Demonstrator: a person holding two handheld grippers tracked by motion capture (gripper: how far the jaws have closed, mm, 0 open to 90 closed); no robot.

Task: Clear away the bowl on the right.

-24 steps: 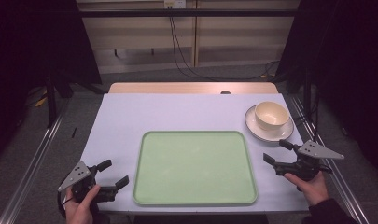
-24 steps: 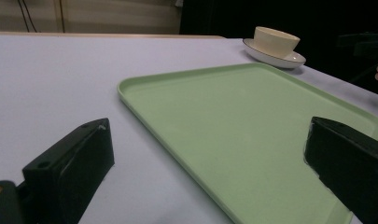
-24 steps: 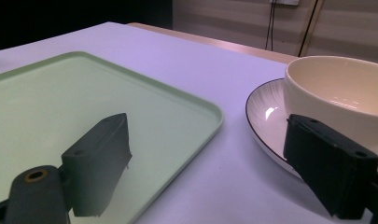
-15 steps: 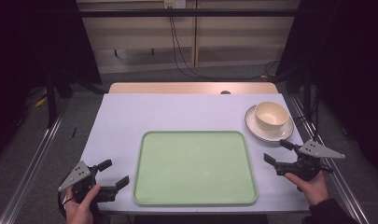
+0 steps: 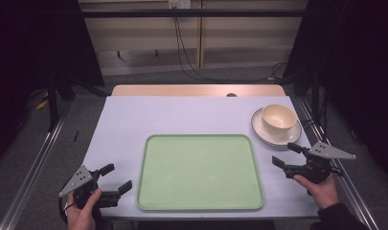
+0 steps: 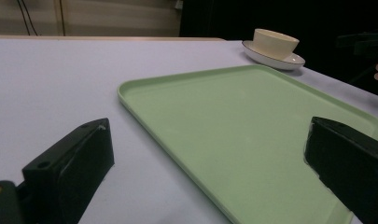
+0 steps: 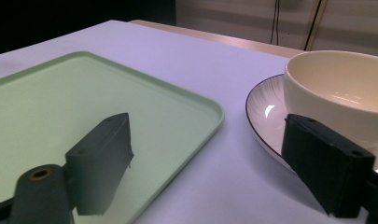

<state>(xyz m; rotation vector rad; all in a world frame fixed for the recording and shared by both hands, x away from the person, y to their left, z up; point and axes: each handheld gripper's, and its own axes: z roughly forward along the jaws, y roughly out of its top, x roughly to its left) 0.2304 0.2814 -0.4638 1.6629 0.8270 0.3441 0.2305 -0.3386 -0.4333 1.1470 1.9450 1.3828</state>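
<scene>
High view: cream bowl [image 5: 278, 118] sits on plate [image 5: 261, 132]; green tray [image 5: 199, 171] bare.

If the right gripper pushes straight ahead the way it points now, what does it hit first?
Probably the saucer under the bowl: the right gripper, open, points between the tray's corner and the saucer's rim, though depth is hard to judge.

Two black handheld grippers are seen, each with a grey three-cornered plate on top: left gripper [image 5: 116, 178], right gripper [image 5: 286, 155]. Blocky black jaws with flat faces are shown in both gripper views; a small round hole is sunk in each jaw's upper face. A brass-coloured ring is set in the black housing at the jaw base. A dark sleeve is worn at the right hand [image 5: 322, 189]. A dark cable is trailed at the left hand [image 5: 82, 213].
</scene>
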